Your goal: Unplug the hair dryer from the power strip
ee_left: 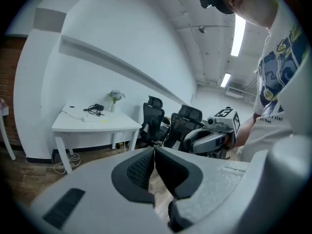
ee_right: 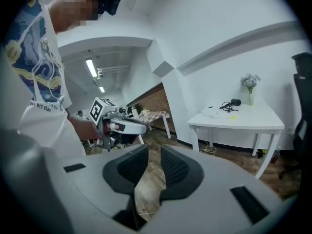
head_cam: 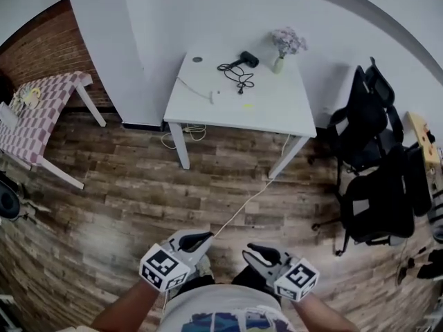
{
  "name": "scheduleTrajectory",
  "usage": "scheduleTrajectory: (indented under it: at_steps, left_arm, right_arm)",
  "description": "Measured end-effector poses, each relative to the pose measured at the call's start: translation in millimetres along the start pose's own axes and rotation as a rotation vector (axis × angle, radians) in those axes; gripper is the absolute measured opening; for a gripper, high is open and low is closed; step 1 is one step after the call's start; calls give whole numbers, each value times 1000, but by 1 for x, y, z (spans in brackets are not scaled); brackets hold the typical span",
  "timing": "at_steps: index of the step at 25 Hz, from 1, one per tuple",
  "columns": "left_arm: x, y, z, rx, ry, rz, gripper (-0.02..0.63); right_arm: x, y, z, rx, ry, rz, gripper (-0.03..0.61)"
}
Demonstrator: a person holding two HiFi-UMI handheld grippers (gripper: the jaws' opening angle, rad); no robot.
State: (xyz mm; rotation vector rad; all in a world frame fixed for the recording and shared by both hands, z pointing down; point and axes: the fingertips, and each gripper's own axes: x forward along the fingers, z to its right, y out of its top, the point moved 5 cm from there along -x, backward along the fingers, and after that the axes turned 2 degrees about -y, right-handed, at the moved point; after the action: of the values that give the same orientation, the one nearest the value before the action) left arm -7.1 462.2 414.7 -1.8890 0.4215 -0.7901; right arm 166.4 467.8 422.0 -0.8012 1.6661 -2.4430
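The black hair dryer [head_cam: 247, 59] lies at the back of a white table [head_cam: 277, 113] across the room, its black cord [head_cam: 237, 77] coiled beside it. A white power strip [head_cam: 217, 97] sits nearer the table's front. Both grippers are held close to my body, far from the table. My left gripper [head_cam: 202, 239] has its pads meeting at the tips with nothing between them [ee_left: 154, 151]. My right gripper [head_cam: 255, 254] stands open with an empty gap [ee_right: 153, 150]. The dryer also shows small in the left gripper view [ee_left: 99, 107] and the right gripper view [ee_right: 236, 102].
A vase of flowers [head_cam: 282, 47] stands at the table's back right. Black office chairs [head_cam: 374, 151] crowd the right side. A checked table [head_cam: 41, 109] is at the left by a brick wall. A pale cable [head_cam: 242, 209] runs over the wooden floor from the table toward me.
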Motion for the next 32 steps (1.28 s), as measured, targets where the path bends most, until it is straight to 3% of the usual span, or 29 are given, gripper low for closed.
scheduleTrajectory:
  at_steps: [3, 11, 22, 32]
  left_arm:
    - [1, 7, -27, 16, -11, 1, 5]
    - [44, 27, -80, -13, -18, 8, 5]
    - [137, 95, -152, -43, 68, -31, 3]
    - [235, 130, -206, -13, 103, -85, 3]
  right_arm:
    - [16, 8, 3, 38, -33, -7, 76]
    - [57, 38, 62, -11, -34, 29, 83]
    - [100, 111, 210, -57, 12, 82, 84]
    - [99, 124, 326, -30, -18, 100, 126]
